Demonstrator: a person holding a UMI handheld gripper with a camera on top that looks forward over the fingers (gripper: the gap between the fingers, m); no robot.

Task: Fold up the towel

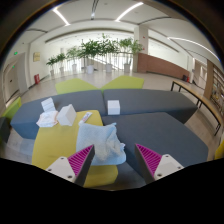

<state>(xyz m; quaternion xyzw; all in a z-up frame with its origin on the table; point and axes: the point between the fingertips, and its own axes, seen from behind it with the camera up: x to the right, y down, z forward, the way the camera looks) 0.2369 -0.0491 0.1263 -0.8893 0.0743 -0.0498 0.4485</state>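
A pale blue-white towel (101,140) lies crumpled on the yellow part of the table (55,145), just ahead of my left finger and partly between the two fingers. My gripper (113,160) is open, its pink pads wide apart, with nothing pressed between them. The towel's near edge reaches down beside the left pad (82,160); the right pad (148,157) stands over the grey table surface (165,130).
Crumpled white cloths (57,116) lie further back on the yellow patch. A white box (113,106) sits on the grey far side. Potted plants (100,50) stand beyond the table. A bench (196,100) runs along the right.
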